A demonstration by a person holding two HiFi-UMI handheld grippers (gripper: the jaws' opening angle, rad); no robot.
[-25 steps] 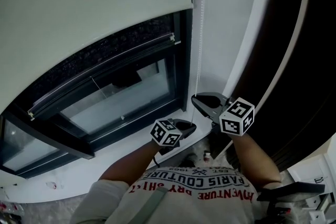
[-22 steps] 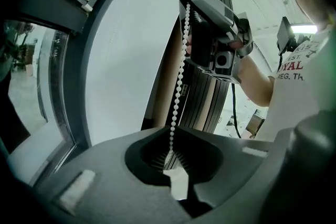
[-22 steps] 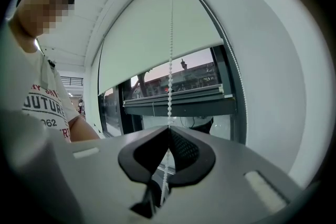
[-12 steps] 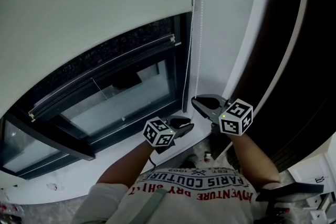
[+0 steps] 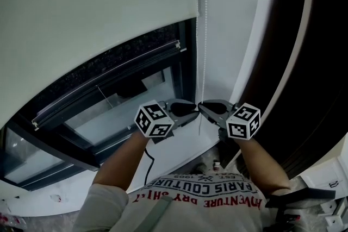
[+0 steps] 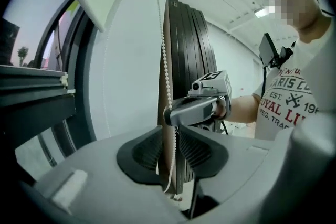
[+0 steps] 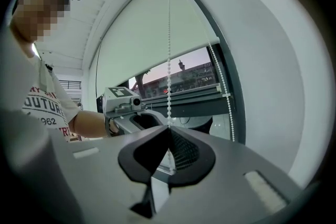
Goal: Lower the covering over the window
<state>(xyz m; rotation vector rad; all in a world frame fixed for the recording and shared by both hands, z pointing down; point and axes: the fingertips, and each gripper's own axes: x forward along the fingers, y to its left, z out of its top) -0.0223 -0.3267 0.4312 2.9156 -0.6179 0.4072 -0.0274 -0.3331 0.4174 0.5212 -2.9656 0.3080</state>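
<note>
A pale roller blind point(image 5: 98, 2) hangs partway down a dark-framed window point(image 5: 125, 103), covering its upper part and leaving the lower glass bare. A person works the bead chain point(image 5: 203, 46) that runs down the frame's right side. The right gripper point(image 7: 168, 132) is clamped tight on one strand of the chain. Just beside it, the left gripper point(image 6: 169, 150) has its jaws parted, having just been opening. A strand of chain hangs loose between its pads, apparently untouched. The two grippers' tips nearly meet at the chain.
</note>
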